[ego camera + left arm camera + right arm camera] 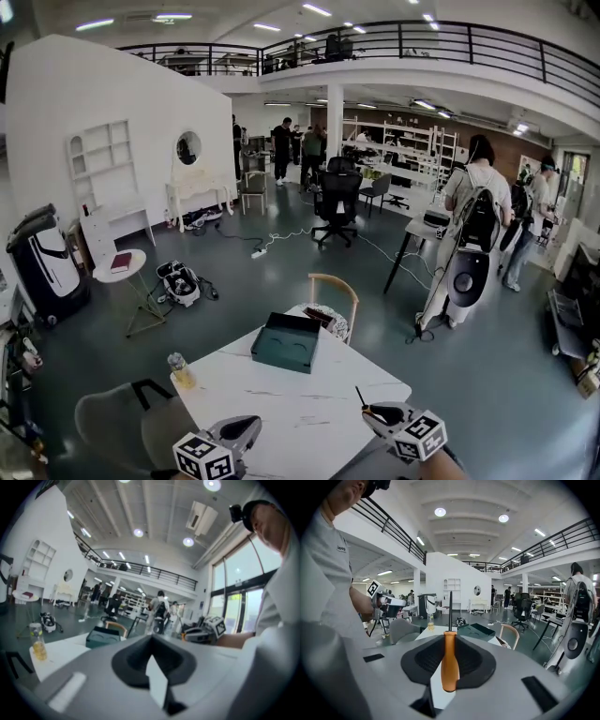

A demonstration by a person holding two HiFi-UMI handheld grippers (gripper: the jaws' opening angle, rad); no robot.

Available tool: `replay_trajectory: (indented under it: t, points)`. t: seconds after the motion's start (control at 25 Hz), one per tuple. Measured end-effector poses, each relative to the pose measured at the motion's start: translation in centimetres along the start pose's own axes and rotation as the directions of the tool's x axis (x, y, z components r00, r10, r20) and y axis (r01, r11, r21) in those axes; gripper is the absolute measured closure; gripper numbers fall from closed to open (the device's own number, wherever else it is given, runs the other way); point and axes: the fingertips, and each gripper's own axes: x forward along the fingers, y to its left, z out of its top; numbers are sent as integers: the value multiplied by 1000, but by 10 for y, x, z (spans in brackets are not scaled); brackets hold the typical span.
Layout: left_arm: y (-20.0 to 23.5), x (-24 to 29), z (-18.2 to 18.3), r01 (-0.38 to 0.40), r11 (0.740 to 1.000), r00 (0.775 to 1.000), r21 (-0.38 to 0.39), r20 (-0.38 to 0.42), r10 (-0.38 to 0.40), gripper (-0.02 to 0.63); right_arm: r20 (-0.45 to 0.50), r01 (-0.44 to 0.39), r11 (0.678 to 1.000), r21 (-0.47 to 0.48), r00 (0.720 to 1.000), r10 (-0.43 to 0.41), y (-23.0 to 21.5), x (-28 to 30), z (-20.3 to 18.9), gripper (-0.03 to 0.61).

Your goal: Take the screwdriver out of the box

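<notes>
The right gripper is clamped on the screwdriver with the orange plastic handle and dark metal shaft: in the right gripper view the handle sits pinched between the two jaws, with the shaft projecting forward beyond them. In the head view this tool is held low over the near edge of the white marble-patterned table, well apart from the dark green rectangular box, which stands at the far side of the table. The left gripper hovers at the near left corner of the table – its jaws are pressed together with nothing between them. A small clear bottle of yellowish liquid stands near the left edge of the table, untouched. Judged from this layout, the removal itself is complete – the screwdriver is out of the box and secured. Whether the box lid is open cannot be determined. The remaining action, if any, is probably to set the tool down.
</notes>
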Motion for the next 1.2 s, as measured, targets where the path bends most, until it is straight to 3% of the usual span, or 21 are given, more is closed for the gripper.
replay_trajectory:
  t: [0.4,0.72,1.2]
  points:
    - [-15,-25,32,30,999,996,38,87,-33,611,96,22,999,-42,995,-18,18,-26,50,512]
    - [28,-71,48,33,996,991,81,126,-43,611,149,40,999,8,988,-41,52,-3,89,511]
    - [68,-96,40,78,996,988,34,130,-82,611,166,23,997,73,985,-35,93,34,107,511]
